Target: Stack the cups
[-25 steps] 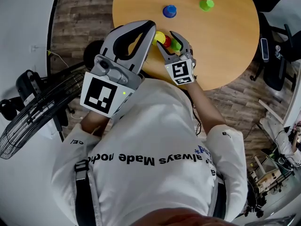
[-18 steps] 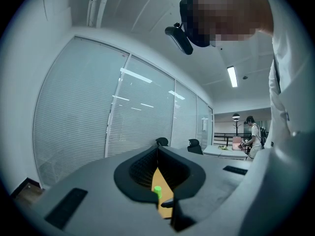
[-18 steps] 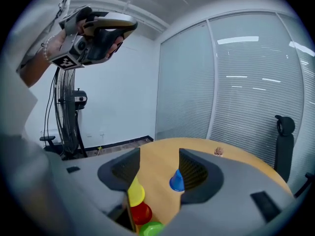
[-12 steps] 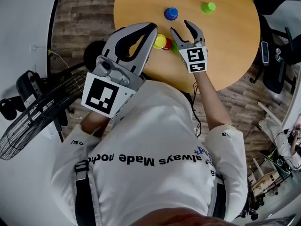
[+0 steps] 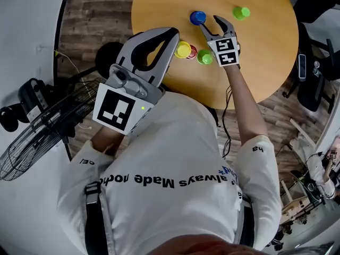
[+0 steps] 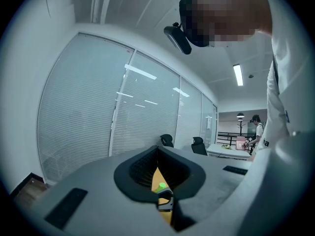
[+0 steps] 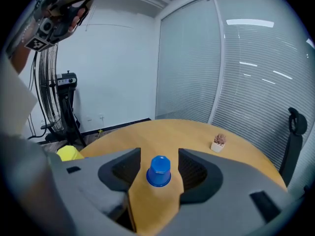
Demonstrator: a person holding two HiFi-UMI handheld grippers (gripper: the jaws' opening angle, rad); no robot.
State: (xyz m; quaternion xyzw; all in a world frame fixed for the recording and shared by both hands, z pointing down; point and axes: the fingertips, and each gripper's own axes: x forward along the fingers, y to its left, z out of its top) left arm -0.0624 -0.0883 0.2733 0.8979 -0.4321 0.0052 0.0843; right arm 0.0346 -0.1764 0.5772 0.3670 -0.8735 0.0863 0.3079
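Small blue plastic cup [image 7: 158, 171] sits inverted on round wooden surface [image 5: 265, 47], just ahead of right gripper [image 5: 210, 25], fingers apart. Probably light, stiff, slick and tapered, so pinch low near the rim. Left gripper [image 5: 172, 33] raised, fingers together, empty.

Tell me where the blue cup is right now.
In the head view the blue cup stands upside down toward the far side of the round table, right at the tips of the right gripper's open jaws, beyond the yellow cup.
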